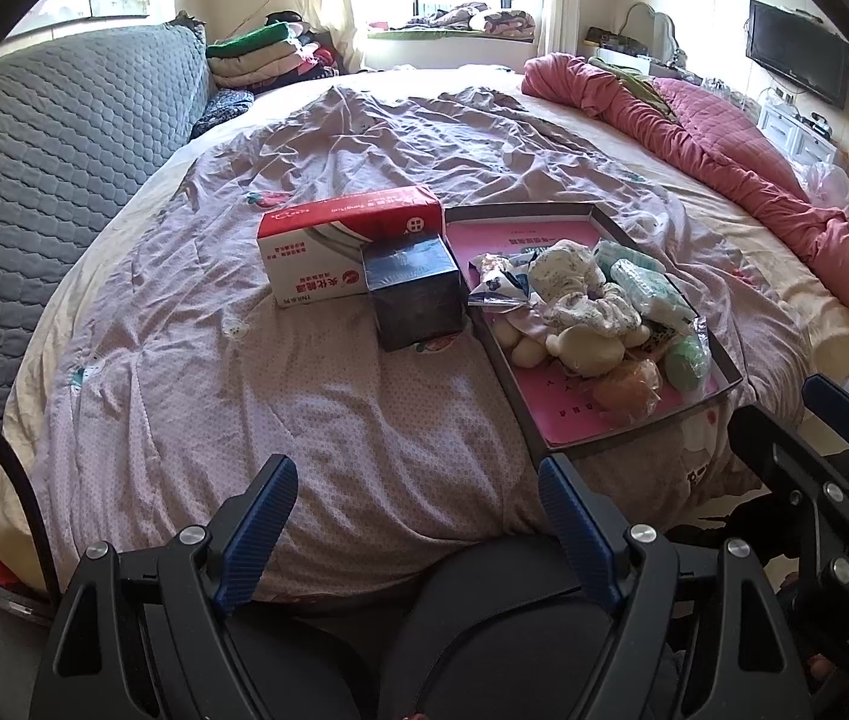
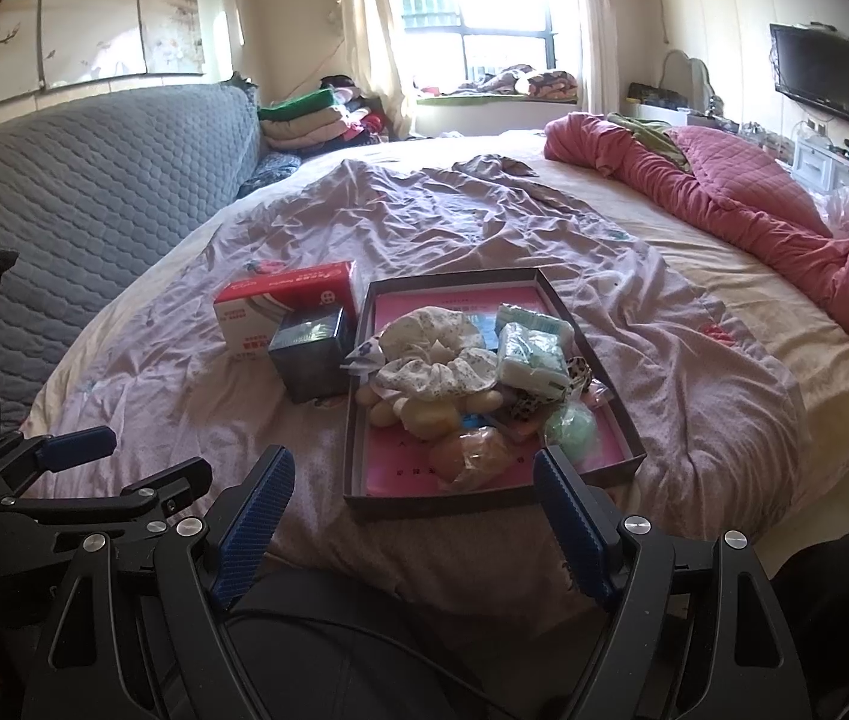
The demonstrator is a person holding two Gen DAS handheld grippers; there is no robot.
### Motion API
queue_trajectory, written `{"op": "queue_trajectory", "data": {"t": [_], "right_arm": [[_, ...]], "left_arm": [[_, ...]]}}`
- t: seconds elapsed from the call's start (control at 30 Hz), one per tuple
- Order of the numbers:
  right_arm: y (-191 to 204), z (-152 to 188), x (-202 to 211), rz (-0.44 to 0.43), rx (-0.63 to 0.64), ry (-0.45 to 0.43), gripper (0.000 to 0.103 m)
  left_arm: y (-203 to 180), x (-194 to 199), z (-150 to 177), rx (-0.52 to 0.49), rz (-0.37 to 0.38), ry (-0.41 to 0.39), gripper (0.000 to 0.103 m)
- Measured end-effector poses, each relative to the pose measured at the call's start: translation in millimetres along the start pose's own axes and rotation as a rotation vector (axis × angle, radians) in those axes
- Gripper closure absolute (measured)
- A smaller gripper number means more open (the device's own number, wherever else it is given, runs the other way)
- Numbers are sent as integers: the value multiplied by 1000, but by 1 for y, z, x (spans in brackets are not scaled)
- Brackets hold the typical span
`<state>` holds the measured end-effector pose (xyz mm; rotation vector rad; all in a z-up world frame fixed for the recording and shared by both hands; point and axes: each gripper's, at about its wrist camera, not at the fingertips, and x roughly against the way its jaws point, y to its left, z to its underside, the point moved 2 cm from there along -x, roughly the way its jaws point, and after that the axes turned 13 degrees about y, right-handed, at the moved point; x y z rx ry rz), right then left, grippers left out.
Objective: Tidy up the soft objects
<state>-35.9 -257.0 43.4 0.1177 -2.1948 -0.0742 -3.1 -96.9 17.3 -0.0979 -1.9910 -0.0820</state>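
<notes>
Left gripper [image 1: 418, 501] and right gripper [image 2: 415, 495] both spread wide, empty, low in frame; shallow dark-rimmed pink-lined tray [image 2: 598, 378] mid-frame on wrinkled lilac bedsheet [image 1: 244, 396] holds piled soft items, floral fabric scrunchie [image 2: 436, 354] on top; red-white tissue box [image 1: 334, 240] and dark cube box [image 1: 415, 294] left of tray.

Sunlit window [image 2: 487, 30], grey quilted sofa [image 2: 94, 162], wall-mounted television [image 2: 820, 72].

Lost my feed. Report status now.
Left gripper and right gripper open, empty, short of the bed. Soft items piled in tray. Dark box beside tray, path unobstructed.
</notes>
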Motion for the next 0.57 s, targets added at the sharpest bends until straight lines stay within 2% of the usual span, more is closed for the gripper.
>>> {"op": "queue_trajectory", "data": {"t": [0.57], "right_arm": [[-2,2,-5,2,-5,9,20]], "left_arm": [[-2,-8,-1,-17,10,-7,21]]}}
